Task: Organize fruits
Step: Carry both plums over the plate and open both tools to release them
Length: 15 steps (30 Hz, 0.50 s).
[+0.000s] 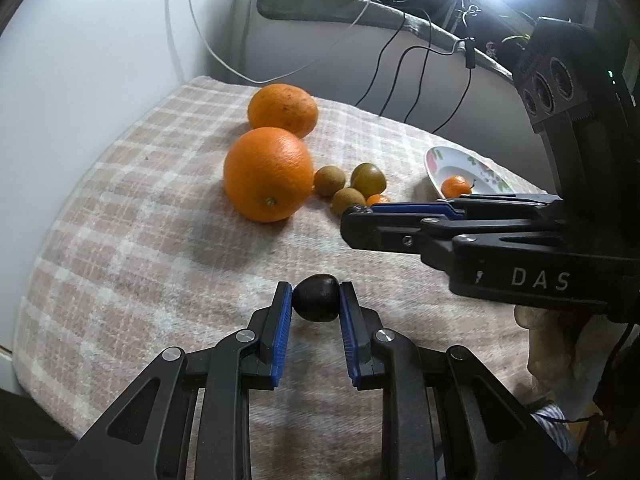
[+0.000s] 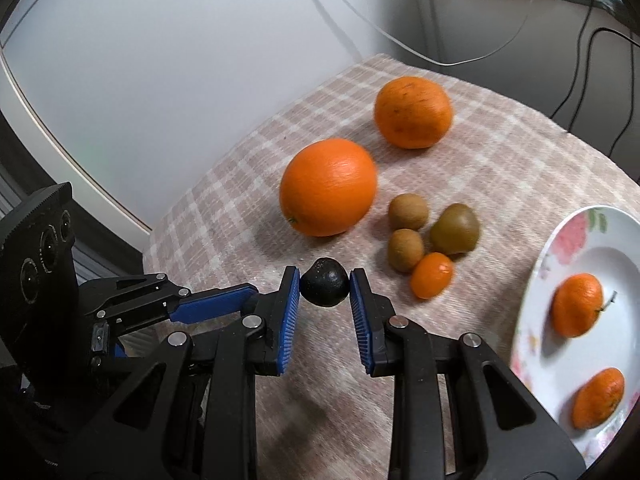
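Dark fruit (image 1: 315, 298) clamped between left gripper (image 1: 315, 300) pads, long axis crosswise, over checked cloth (image 1: 132, 240), right gripper (image 2: 325, 290) likewise clenched on dark fruit (image 2: 324, 289), plate (image 2: 560, 240) at cloth's right edge, second mandarin (image 2: 598, 398) visible only from right wrist.

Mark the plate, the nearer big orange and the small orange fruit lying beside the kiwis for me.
plate (image 2: 560, 276): right wrist view, on its flowered left rim.
nearer big orange (image 2: 328, 186): right wrist view, middle of its peel.
small orange fruit (image 2: 432, 274): right wrist view, middle of its skin.
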### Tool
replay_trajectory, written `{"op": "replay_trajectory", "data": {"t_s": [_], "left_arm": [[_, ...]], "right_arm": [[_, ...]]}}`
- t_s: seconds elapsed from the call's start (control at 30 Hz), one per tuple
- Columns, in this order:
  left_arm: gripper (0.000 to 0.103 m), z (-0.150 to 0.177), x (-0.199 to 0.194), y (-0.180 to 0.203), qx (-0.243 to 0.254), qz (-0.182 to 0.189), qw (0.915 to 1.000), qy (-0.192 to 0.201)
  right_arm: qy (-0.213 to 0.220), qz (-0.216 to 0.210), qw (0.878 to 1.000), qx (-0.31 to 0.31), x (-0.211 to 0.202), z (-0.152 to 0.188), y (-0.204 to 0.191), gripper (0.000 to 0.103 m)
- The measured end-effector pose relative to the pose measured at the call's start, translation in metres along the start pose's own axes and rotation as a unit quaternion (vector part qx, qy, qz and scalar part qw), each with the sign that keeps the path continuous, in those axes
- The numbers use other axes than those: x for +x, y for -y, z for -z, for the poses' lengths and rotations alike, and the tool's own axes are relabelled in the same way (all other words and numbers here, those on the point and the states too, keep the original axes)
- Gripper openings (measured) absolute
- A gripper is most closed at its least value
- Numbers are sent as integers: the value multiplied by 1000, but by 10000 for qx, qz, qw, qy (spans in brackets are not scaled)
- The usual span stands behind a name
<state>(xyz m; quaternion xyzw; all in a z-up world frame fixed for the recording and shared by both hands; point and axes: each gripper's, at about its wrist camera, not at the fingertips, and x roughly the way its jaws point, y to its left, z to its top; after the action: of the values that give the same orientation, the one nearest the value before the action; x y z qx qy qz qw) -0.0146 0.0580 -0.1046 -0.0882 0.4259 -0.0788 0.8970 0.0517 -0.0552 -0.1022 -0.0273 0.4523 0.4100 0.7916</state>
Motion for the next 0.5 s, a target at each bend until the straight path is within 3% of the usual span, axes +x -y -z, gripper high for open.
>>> {"op": "replay_trajectory", "data": {"t_s": [0.5], "left_arm": [[22, -16, 1, 34, 288, 275, 9991, 142]], "right_arm": [[479, 316, 9978, 318, -54, 11, 34, 27]]}}
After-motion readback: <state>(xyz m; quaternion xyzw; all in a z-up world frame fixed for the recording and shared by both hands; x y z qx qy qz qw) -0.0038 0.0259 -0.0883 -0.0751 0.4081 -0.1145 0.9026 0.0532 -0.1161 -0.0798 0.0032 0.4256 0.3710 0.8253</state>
